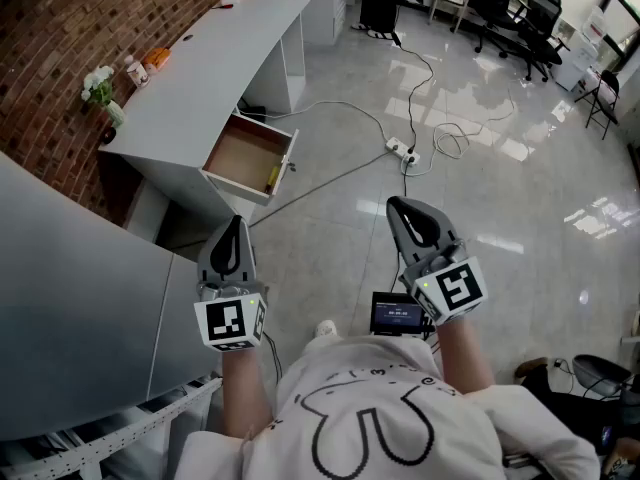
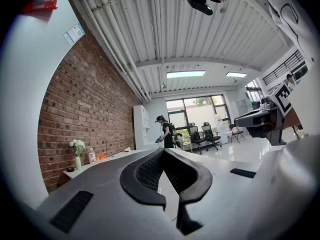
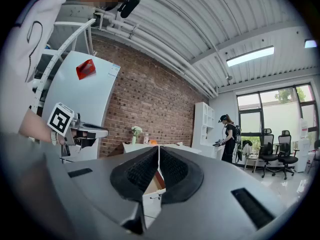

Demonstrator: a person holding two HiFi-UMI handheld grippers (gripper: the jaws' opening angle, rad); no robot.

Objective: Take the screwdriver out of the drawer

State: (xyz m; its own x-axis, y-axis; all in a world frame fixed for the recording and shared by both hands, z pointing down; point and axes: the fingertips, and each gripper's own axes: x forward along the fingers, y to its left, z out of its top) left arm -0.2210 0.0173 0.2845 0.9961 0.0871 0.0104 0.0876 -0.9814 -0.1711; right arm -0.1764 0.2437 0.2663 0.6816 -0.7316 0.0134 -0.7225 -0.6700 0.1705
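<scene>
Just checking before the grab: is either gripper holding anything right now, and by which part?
Nothing is held. The left gripper and right gripper are both shut and empty, short of the open drawer.

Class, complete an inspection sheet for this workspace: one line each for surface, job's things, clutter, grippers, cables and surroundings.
Surface: white desk, top mostly bare.
Job's things: drawer open; yellow item inside by its right wall, possibly the screwdriver, too small to confirm.
Clutter: flower vase, bottle and orange item along the desk's wall edge.
Grippers: left gripper and right gripper both shut, empty, held in the air short of the desk.
Cables: white cable runs from the desk to a power strip.
Surroundings: brick wall, glossy floor, office chairs, a person standing far off.
</scene>
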